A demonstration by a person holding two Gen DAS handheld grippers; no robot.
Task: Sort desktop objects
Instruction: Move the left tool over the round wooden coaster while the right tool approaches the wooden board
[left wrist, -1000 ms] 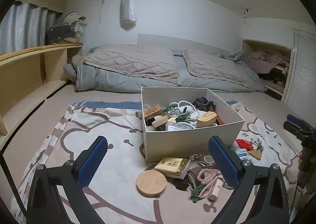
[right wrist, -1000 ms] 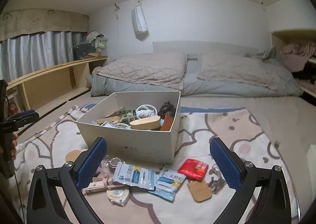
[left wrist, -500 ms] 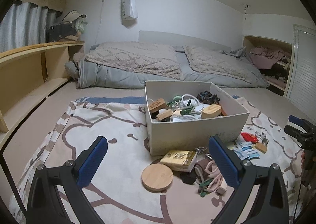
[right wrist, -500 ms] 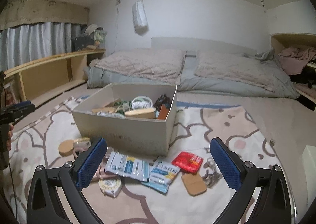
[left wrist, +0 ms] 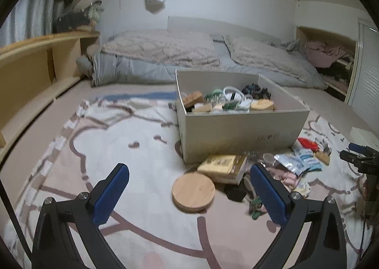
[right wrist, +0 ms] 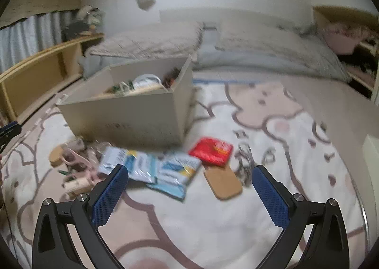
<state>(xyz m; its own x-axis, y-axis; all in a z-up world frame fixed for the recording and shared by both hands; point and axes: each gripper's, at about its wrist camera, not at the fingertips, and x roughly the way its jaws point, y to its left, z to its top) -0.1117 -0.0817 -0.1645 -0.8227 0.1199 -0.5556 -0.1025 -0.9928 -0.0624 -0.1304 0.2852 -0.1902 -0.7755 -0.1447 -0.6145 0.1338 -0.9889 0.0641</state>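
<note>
A beige box (left wrist: pixel 241 126) holding several small objects stands on a patterned blanket; it also shows in the right wrist view (right wrist: pixel 128 115). Loose items lie in front of it: a round wooden disc (left wrist: pixel 193 192), a yellow box (left wrist: pixel 222 164), blue-white packets (right wrist: pixel 151 167), a red packet (right wrist: pixel 210 150), a tan pad (right wrist: pixel 223 182), keys (right wrist: pixel 245 162) and pink scissors (right wrist: pixel 75 162). My left gripper (left wrist: pixel 189 194) is open and empty, just above the disc. My right gripper (right wrist: pixel 189 194) is open and empty, low over the packets.
A bed with grey and beige bedding (left wrist: pixel 189 55) lies behind the box. A wooden shelf (left wrist: pixel 35 60) runs along the left wall. A closet with clothes (left wrist: pixel 329 55) is at the right. The right gripper shows at the left view's right edge (left wrist: pixel 360 157).
Both grippers have moved down and forward toward the loose items in front of the box. Their fingers stay open. The objects have not moved.
</note>
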